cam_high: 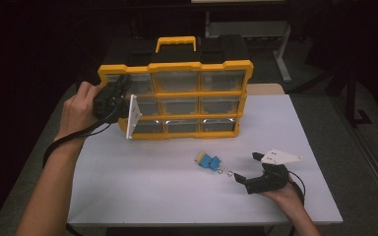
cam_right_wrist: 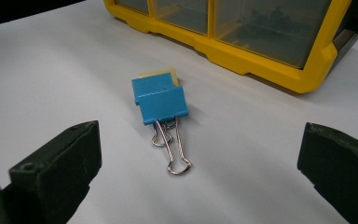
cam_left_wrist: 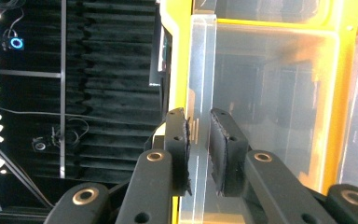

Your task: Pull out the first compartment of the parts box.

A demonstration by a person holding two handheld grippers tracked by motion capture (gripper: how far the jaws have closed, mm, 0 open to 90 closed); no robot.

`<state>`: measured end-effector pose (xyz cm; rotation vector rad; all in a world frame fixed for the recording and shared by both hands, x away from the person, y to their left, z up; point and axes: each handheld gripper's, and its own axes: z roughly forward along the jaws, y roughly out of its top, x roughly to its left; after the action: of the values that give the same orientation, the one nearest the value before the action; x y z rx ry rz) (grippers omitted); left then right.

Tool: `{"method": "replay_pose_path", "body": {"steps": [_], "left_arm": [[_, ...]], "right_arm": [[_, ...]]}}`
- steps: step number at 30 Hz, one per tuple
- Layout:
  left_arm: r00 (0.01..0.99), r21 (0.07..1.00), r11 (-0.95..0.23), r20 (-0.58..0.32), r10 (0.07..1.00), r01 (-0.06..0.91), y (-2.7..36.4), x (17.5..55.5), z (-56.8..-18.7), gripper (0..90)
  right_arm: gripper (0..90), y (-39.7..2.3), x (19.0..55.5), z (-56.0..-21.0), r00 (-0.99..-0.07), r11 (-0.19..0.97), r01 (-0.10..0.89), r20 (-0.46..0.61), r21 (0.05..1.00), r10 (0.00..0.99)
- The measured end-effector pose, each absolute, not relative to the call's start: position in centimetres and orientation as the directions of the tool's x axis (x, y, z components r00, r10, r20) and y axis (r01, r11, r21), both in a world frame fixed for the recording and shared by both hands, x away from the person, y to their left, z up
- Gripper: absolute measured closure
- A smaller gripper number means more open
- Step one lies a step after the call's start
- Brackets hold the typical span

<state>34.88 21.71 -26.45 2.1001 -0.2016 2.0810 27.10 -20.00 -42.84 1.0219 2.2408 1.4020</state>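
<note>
Two blue clips (cam_right_wrist: 161, 102) lying on the white table (cam_high: 142, 187) just ahead of the spread right tongs (cam_right_wrist: 200, 163), likely awaiting pickup, while the left tongs (cam_left_wrist: 199, 140) pinch a clear drawer front (cam_left_wrist: 200, 70) on the yellow organizer (cam_high: 177, 98), contents too murky to read.

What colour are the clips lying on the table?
Blue binder clips with silver wire handles, clearest in the right gripper view.

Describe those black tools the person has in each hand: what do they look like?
Each gripper is matte black with two chunky jaws on bolted link arms, the bolts ringed in brass. The left gripper and right gripper each carry a pale grey three-cornered plate on top and trail a black cable. The forearms are bare, with no sleeves.
</note>
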Motion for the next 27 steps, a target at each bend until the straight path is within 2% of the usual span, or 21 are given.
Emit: {"method": "replay_pose_path", "body": {"steps": [27], "left_arm": [[-0.003,0.016,-0.975,1.0,0.017,-0.222,21.7,33.6,-26.6,79.7]], "right_arm": [[0.0,-20.0,27.1,-42.9,-0.698,0.267,0.408,0.11,0.873,0.708]]}}
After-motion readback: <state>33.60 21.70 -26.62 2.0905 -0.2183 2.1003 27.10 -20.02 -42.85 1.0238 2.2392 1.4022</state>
